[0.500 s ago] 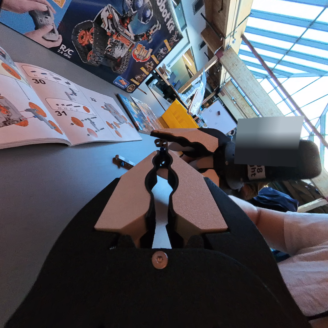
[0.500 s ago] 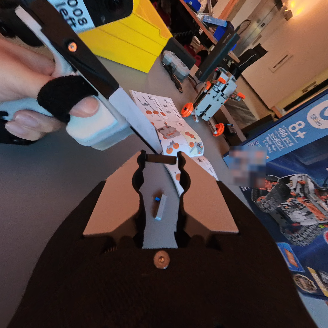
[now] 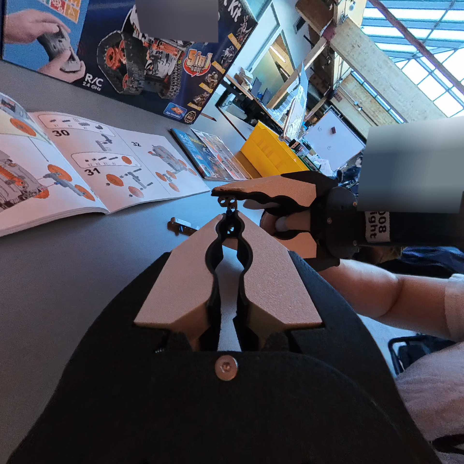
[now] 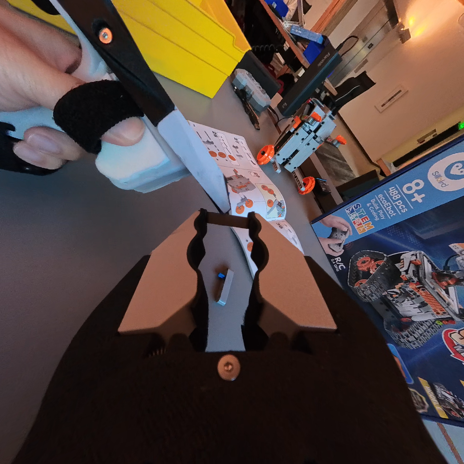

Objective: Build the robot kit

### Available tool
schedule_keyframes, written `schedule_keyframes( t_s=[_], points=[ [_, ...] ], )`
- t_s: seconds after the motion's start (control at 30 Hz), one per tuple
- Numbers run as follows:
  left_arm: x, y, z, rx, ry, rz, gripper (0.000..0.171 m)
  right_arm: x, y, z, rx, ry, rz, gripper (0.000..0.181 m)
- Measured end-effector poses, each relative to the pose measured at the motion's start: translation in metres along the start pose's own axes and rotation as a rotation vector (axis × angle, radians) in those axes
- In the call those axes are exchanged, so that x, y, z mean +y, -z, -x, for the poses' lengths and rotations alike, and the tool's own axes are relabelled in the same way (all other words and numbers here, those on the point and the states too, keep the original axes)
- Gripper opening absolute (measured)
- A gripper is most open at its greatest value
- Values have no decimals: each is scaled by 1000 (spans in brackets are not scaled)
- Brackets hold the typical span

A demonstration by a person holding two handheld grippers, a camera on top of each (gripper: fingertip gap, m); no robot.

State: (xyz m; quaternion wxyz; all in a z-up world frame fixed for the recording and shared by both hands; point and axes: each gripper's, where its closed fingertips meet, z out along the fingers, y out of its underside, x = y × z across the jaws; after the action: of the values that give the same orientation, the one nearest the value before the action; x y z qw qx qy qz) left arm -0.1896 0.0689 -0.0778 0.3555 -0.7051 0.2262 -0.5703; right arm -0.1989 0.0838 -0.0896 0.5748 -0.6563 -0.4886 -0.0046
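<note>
left gripper [image 3: 229,218]: pinching a small blue-tipped dark pin [image 3: 229,213] — pointing up
right gripper [image 4: 227,219]: clamps a short dark plastic beam [image 4: 227,221], crosswise — just above the pin

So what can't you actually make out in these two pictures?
- Left wrist view: the small blue piece in the left gripper is mostly hidden by the shut jaws.
- Right wrist view: the dark beam in the right gripper shows only side-on; its holes are hidden.
- Left wrist view: the box top is cut off by the edge.
- Both views: blur patches cover parts.
</note>
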Motion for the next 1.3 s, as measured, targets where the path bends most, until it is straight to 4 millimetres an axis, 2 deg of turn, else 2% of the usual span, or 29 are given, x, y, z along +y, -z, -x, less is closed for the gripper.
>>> schedule_keyframes(
  t_s=[0.2,0.33,0.4,0.47,0.5,0.53,0.7,0.8,0.9,1.0,1.13,1.3],
  points=[
    [4,1,-4,40,18,31,0,1,4,3,-16,18,2,34],
    [-1,-2,-4,54,14,12,0,-4,4,-3,6,34,-51,34],
    [0,-4,-3,47,34,3,1,-9,2,-6,34,78,-54,48],
    [5,-8,-4,64,85,11,1,-14,3,-4,31,98,-55,43],
    [2,-7,-4,69,108,-12,1,-12,2,-3,35,116,-43,32],
    [0,-5,-3,66,117,-26,1,-10,1,4,-2,138,-23,15],
    [2,-4,8,-74,-18,-6,1,-1,-9,4,1,137,71,11],
    [16,-3,25,-187,-54,102,1,15,-20,19,-76,-6,138,11],
    [34,3,38,-222,8,210,0,24,-27,36,-108,-42,141,10],
    [46,11,43,-266,-27,288,0,26,-30,50,-151,-53,127,10],
    [51,15,43,-288,-69,304,0,28,-29,55,-106,51,142,10],
    [53,18,41,-287,-104,304,0,26,-27,57,-95,86,119,10]
  ],
)
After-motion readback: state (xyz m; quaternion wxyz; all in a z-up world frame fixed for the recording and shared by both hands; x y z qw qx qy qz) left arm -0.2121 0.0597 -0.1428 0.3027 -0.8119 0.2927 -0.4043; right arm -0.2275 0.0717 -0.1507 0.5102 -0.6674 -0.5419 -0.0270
